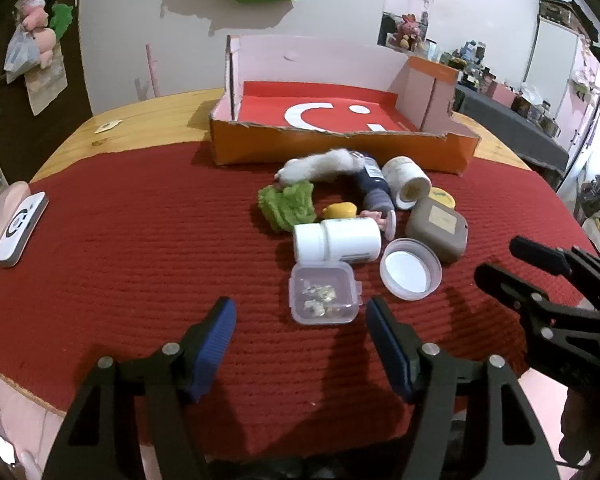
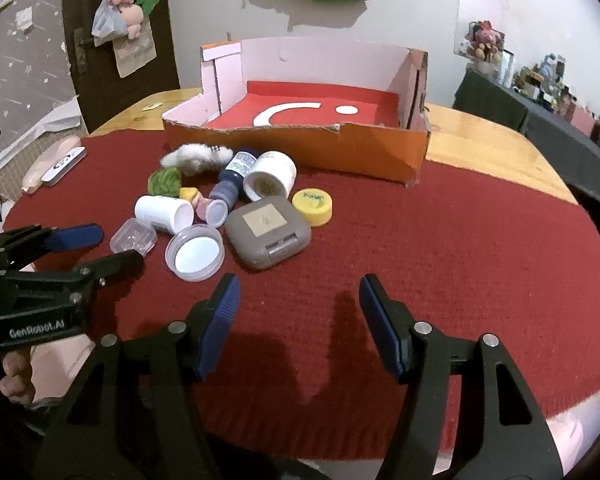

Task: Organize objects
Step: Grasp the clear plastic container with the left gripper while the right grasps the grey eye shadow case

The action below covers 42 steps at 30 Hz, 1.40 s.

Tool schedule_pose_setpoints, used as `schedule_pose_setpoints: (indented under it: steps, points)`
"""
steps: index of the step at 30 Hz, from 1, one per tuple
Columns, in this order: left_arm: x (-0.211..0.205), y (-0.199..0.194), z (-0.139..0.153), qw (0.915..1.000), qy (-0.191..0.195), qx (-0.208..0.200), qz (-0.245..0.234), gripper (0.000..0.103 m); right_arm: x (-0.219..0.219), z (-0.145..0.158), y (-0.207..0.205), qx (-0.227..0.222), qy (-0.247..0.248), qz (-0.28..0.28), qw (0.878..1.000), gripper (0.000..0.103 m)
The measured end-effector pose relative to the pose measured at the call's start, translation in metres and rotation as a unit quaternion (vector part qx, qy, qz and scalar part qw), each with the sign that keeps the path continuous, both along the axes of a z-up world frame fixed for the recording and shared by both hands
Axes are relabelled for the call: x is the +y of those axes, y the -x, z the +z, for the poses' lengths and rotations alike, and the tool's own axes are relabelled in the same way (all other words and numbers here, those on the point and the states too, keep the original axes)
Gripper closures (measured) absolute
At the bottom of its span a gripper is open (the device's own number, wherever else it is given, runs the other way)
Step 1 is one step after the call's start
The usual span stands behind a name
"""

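Judging from the layout, the small clear plastic box (image 1: 324,294) is best straddled squarely by the spread left hand-held gripper (image 1: 300,322) before pinching. It lies flat on the red mat (image 1: 140,240), nearest the pile's front, roughly square, no long axis discernible. The right hand-held gripper (image 2: 298,320) is also spread, empty.

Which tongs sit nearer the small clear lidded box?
Left. The left tongs open just short of the small clear lidded box; the right tongs open farther off, beyond the white lid.
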<state>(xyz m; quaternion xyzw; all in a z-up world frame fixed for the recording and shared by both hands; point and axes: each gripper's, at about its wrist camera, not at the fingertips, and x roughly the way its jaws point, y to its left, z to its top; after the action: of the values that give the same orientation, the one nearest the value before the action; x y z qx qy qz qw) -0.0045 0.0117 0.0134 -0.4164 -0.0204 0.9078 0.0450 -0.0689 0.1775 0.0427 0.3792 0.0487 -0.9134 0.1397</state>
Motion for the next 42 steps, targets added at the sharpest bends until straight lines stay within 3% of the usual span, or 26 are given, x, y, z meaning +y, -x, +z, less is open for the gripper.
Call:
schedule_pose_setpoints:
  steps: [11,25,42]
  points:
    - [0.002,0.01,-0.002,1.0,0.0,-0.002,0.004,0.039,-0.01,-0.012,0.019,-0.022,0.001,0.021,1.0,0.047]
    - [-0.007,0.017,-0.003,1.0,-0.001,0.0,0.01,0.06,-0.027,-0.013,0.039,-0.026,0.0,0.039,0.999,0.047]
    - [-0.011,0.011,0.0,0.9999,-0.014,0.006,0.006,0.06,-0.021,-0.007,0.035,-0.025,0.023,0.032,0.999,0.049]
